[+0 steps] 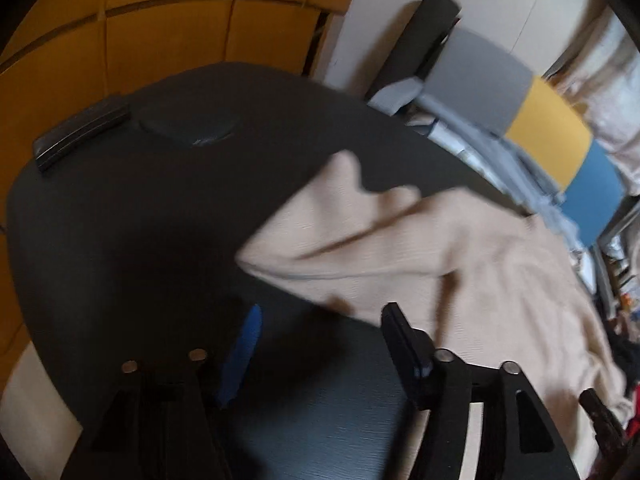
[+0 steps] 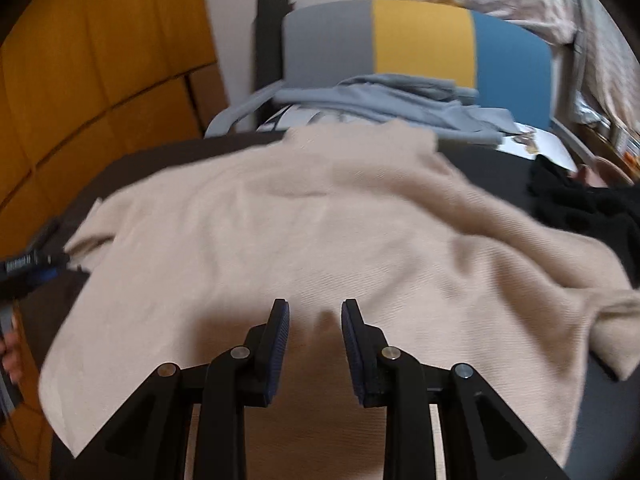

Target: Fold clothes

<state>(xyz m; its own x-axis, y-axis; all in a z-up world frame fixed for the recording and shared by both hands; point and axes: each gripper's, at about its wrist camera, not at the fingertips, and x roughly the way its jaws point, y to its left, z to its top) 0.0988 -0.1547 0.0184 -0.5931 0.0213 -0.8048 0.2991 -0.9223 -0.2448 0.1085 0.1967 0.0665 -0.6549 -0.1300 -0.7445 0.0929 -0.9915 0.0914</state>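
A beige sweater (image 2: 320, 240) lies spread over the dark table (image 1: 120, 200), a soft fine-ribbed knit, rumpled into shallow folds. One sleeve (image 1: 320, 240) reaches out onto the bare tabletop in the left wrist view, its cuff end crumpled and wavy. The other sleeve (image 2: 616, 332) bunches up at the right edge of the table, thick and rolled.

The right gripper (image 2: 314, 320) hovers over the near hem of the sweater, its black fingers apart with a gap of beige cloth showing between the ribbed blue pads (image 2: 280, 344); nothing is pinched. The left gripper (image 1: 320, 332) sits above bare table just beside the sleeve, fingers spread wide. Its left finger is a blue smear from motion blur, so its outline is hard to read.

On the far corner of the table lies a flat dark rectangular block (image 1: 80, 136), beside it a low rounded dark shape too blurred to name. Behind the table stands a chair (image 2: 420, 44) with a smooth back in grey, yellow and blue panels, pale blue clothes (image 2: 392, 100) heaped on it. A black garment (image 2: 580, 204) lies at the right, partly cut off. Orange panelled doors (image 1: 140, 40) fill the left wall.
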